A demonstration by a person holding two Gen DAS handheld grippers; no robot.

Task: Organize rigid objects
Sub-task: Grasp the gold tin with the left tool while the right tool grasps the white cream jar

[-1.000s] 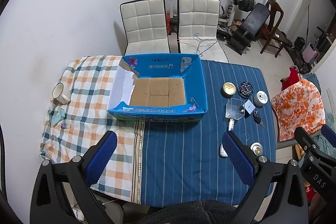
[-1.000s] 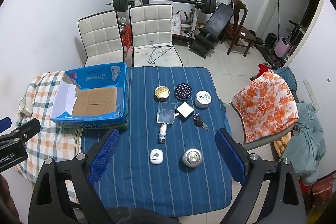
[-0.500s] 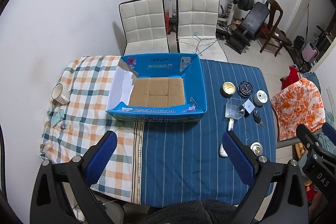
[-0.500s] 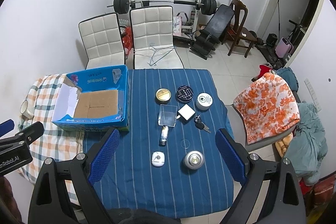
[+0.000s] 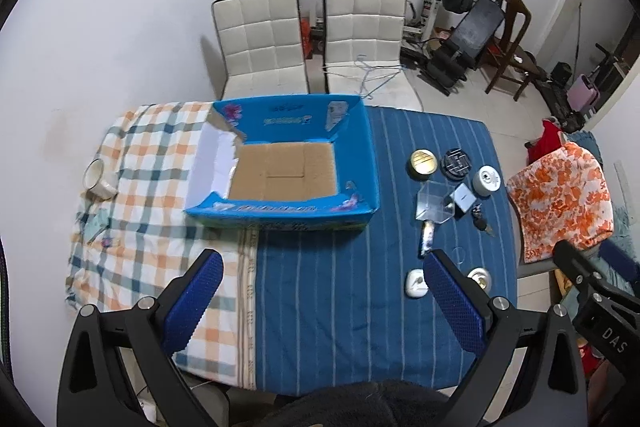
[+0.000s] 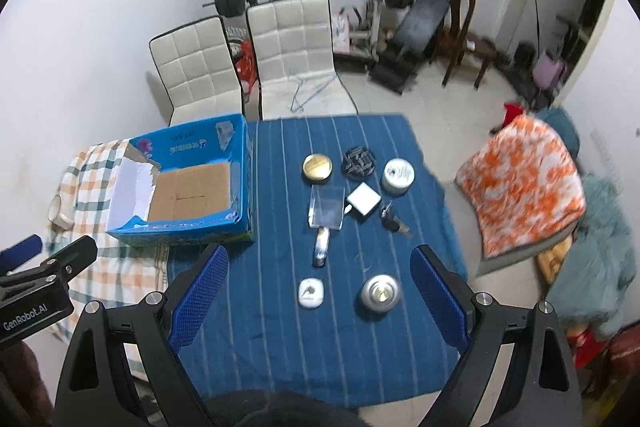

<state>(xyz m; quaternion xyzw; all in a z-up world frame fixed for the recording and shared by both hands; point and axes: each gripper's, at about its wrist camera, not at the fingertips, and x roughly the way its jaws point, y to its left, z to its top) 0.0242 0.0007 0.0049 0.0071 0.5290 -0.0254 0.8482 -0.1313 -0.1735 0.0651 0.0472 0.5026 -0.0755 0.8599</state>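
At the far left of the counter point(image 5: 320, 307) a white mug point(image 5: 97, 179) lay tipped on its side on the orange-and-teal checked cloth point(image 5: 152, 247). Next came the blue box point(image 5: 280, 211), printed cardboard with flower prints and lettering too small to read, its left flap torn to white and its bare brown floor holding nothing. The left claw point(image 5: 322, 301) hung above the near edge with its blue ribbed pads spread wide and gripping nothing; its body, seen from the right wrist view, carried the words "GenRobot.AI". To the right lay the blue striped cloth point(image 6: 280, 327), soft and faintly rumpled, with the rigid objects all on it, well apart from the box. In the back row stood a round gold tin point(image 6: 317, 167), a black round lid point(image 6: 359, 163) with a woven pattern, and a white round tub point(image 6: 398, 175) with a printed top that could not be read. In front of these sat a clear square case point(image 6: 327, 212), a flat white square point(image 6: 363, 203) and a dark bunch of keys point(image 6: 392, 221). A small shiny tube point(image 6: 321, 247) lay below the case. Nearest were a white rounded pod point(image 6: 311, 292) and a silver dome point(image 6: 379, 293) with a yellow centre. The right claw point(image 6: 319, 301) hovered over these last two, pads wide apart and bare; its body showed the letters "DAS" in the left wrist view. An orange floral cloth point(image 6: 520, 187) draped a seat just off the right edge.
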